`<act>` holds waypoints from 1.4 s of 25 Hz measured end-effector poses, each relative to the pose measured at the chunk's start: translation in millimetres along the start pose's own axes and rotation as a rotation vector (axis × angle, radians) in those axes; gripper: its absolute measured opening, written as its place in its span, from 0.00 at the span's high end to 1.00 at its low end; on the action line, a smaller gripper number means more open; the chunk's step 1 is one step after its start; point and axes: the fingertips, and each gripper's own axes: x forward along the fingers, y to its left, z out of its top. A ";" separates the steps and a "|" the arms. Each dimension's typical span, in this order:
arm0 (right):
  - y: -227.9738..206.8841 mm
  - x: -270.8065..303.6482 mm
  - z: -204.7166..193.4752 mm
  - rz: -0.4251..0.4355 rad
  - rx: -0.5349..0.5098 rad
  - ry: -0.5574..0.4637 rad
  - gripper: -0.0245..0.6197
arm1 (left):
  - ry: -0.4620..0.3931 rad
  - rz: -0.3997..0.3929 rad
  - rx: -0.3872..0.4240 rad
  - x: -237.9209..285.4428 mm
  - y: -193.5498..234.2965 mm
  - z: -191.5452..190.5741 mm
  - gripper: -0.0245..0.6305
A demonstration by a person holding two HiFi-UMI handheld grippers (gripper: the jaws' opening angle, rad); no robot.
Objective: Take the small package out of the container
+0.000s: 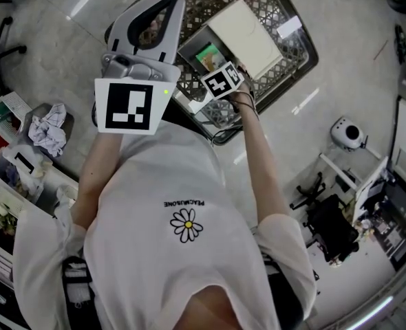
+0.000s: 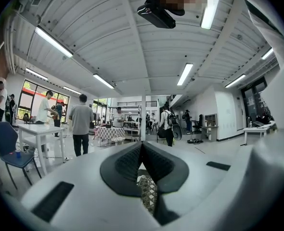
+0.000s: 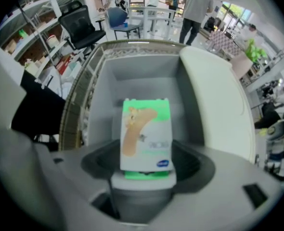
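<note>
The small package (image 3: 146, 134) is a white and green box with a plaster pictured on it. My right gripper (image 3: 146, 170) is shut on its near end and holds it over the open grey container (image 3: 132, 78), whose white lid (image 3: 214, 95) stands open at the right. In the head view the package (image 1: 208, 57) shows green beside the right gripper's marker cube (image 1: 222, 80), next to the lid (image 1: 246, 36). My left gripper (image 2: 142, 148) is raised and points out into the room, jaws shut with nothing between them; it is large at the head view's upper left (image 1: 148, 40).
The container sits on a black lattice surface (image 1: 289, 19). Shelves with clutter (image 1: 10, 157) are at the left, and a black office chair (image 3: 79, 28) stands beyond the container. Several people stand far off by a white table (image 2: 36, 129).
</note>
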 end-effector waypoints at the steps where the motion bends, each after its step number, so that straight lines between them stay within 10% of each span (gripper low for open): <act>1: -0.1 0.4 -0.4 -0.002 0.000 0.013 0.47 | -0.001 0.000 -0.001 -0.4 -0.3 0.2 0.93; 23: -3.2 0.1 -1.4 -0.019 0.040 0.071 0.46 | -0.058 -0.031 0.017 -3.0 -5.3 25.1 0.93; 35: -12.8 -90.1 46.9 -0.096 0.133 -0.216 0.46 | -0.119 -0.061 0.036 -2.1 -12.6 50.8 0.93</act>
